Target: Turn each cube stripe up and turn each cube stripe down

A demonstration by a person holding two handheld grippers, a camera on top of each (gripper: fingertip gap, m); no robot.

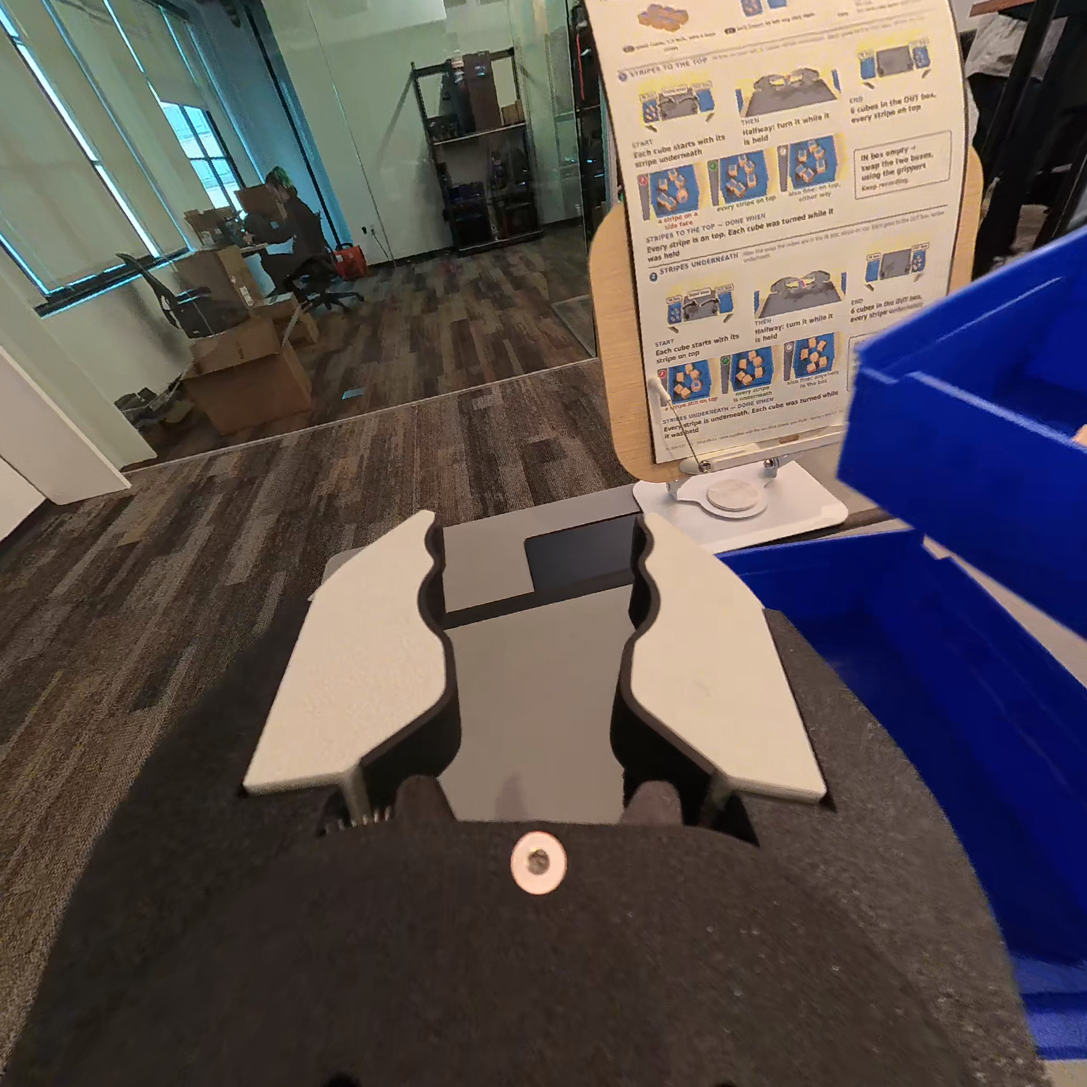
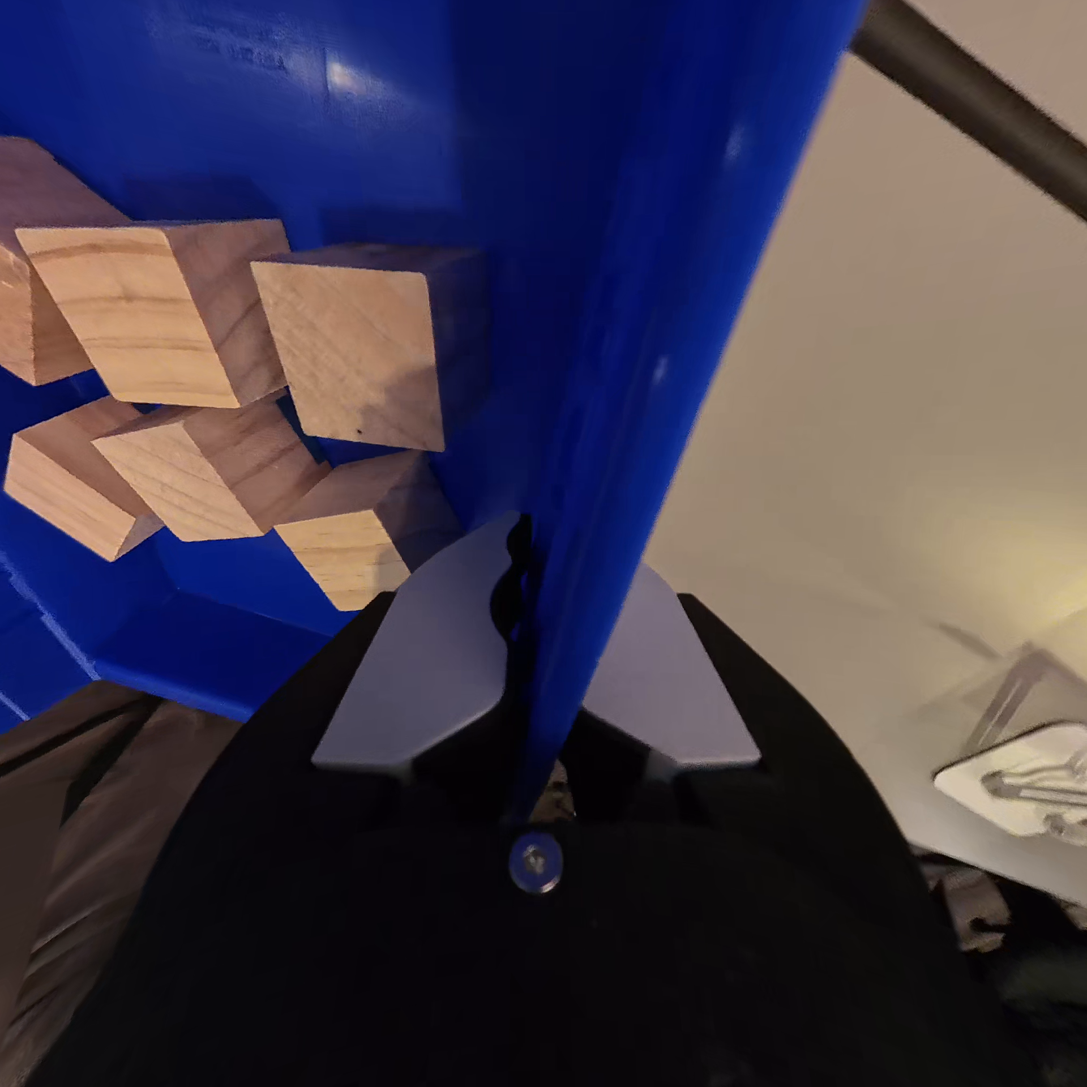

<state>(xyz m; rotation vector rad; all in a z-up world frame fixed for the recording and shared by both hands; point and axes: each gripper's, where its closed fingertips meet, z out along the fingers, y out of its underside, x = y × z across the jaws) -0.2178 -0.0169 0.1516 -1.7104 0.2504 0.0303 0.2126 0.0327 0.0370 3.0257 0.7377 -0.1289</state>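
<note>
My right gripper [image 2: 532, 564] is shut on the side wall of a blue bin [image 2: 635, 294], one finger inside it and one outside. The bin holds several plain wooden cubes [image 2: 353, 347]; no stripe shows on their visible faces. In the left wrist view this bin [image 1: 988, 423] hangs tilted in the air at the right. My left gripper [image 1: 538, 564] is open with nothing between its fingers, over the grey table [image 1: 488, 564] near a black mat [image 1: 582, 553]. A second blue bin [image 1: 917, 676] stands just right of it.
An instruction sheet on a wooden stand [image 1: 782, 235] with a white base [image 1: 741, 500] stands behind the bins. The table's far edge drops to a carpeted floor [image 1: 235, 559]. A person sits at a desk far off behind glass [image 1: 282, 229].
</note>
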